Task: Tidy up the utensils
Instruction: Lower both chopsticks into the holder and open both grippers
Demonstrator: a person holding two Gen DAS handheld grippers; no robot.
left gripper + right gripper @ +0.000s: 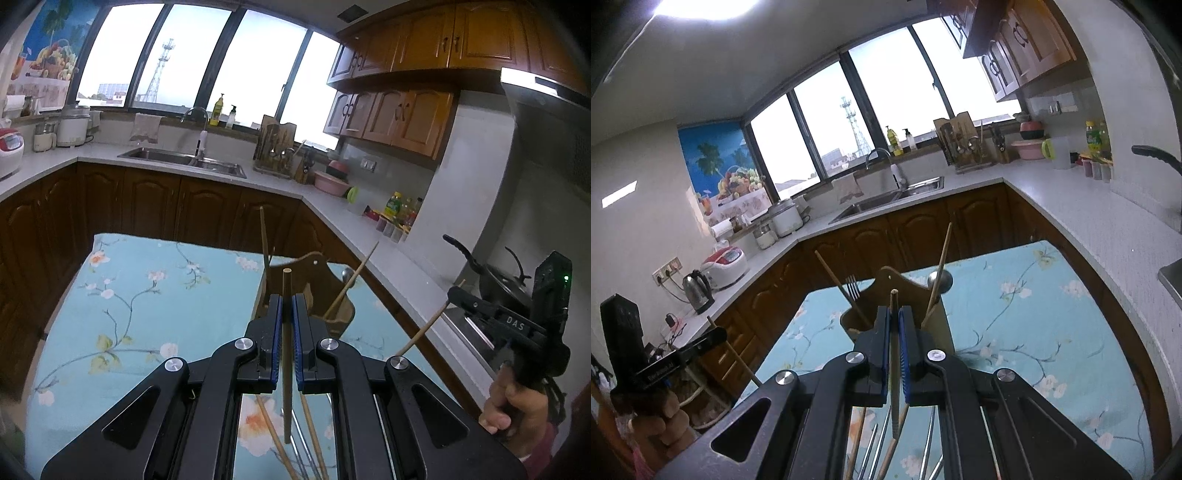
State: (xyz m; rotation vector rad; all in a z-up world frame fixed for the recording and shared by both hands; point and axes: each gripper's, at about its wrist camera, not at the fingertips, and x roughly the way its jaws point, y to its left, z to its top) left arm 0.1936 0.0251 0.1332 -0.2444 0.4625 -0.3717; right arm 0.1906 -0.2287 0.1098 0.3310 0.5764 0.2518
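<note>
My left gripper [287, 300] is shut on a wooden chopstick [286, 354], held upright above the table just before the wooden utensil holder [325, 291]. The holder stands on the floral tablecloth [155, 295] with two chopsticks [352, 280] and a spoon in it. My right gripper [894, 312] is shut on another chopstick [894, 365], also just before the holder [886, 284], which shows a fork [852, 288], a spoon [940, 278] and chopsticks. More chopsticks and metal utensils [882, 446] lie on the cloth under both grippers. Each gripper shows in the other's view, at the right edge [454, 295] and at the left edge [718, 334].
A grey countertop [388, 254] runs around behind the table with a sink [184, 158], a rice cooker [726, 264], a kettle [698, 291], a dish rack [277, 147] and bottles [399, 210]. A black pan [491, 277] sits on the stove at right.
</note>
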